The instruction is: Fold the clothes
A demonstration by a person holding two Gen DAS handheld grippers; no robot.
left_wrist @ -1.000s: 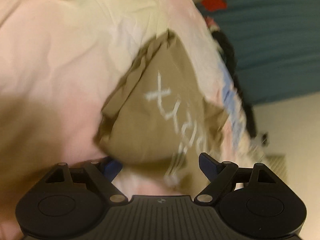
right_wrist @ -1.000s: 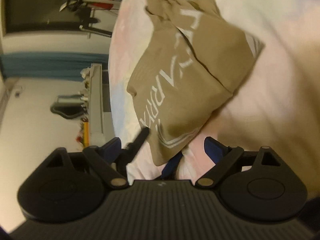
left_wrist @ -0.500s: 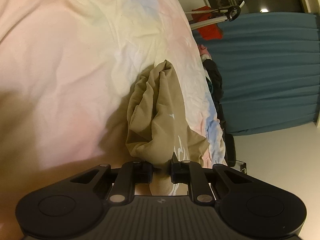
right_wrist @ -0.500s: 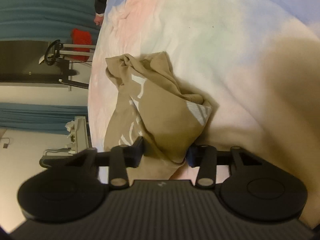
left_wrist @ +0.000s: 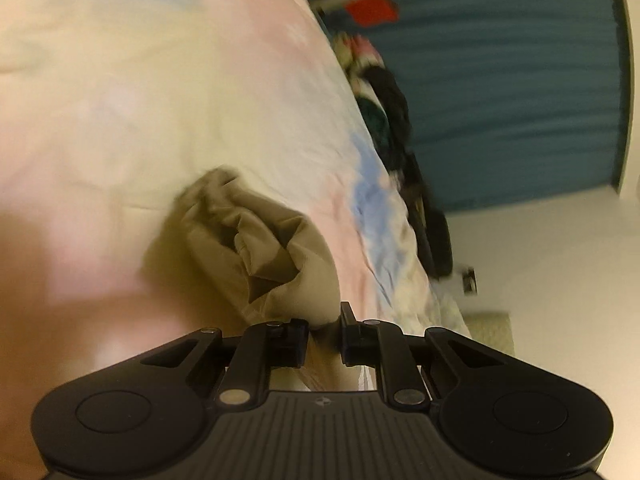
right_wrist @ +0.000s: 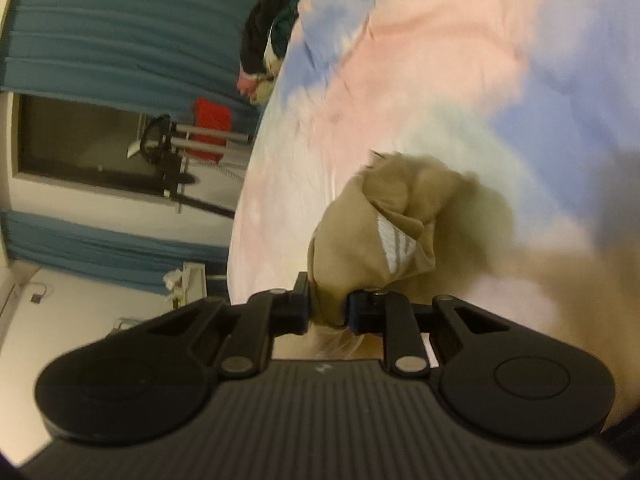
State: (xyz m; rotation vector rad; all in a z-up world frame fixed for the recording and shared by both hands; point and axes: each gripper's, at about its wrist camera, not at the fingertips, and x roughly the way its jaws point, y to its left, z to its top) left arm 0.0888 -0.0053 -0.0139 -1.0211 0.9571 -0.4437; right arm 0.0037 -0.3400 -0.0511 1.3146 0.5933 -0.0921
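Note:
A tan garment (left_wrist: 276,256) with white print hangs bunched from both grippers above a pastel bedsheet (left_wrist: 160,80). My left gripper (left_wrist: 324,328) is shut on one edge of the tan garment. In the right wrist view the same garment (right_wrist: 360,248) shows white stripes, and my right gripper (right_wrist: 329,312) is shut on another edge of it. The garment's far end brushes the bedsheet (right_wrist: 440,60). Both views are blurred by motion.
A pile of dark clothes (left_wrist: 384,104) lies at the bed's far edge, also seen in the right wrist view (right_wrist: 268,36). Teal curtains (left_wrist: 500,80) hang behind. A rack with a red item (right_wrist: 208,132) stands beyond the bed.
Both grippers closed on the tan garment's edges and lifted it off the bed. The garment went from lying spread out to hanging crumpled, and both cameras swung.

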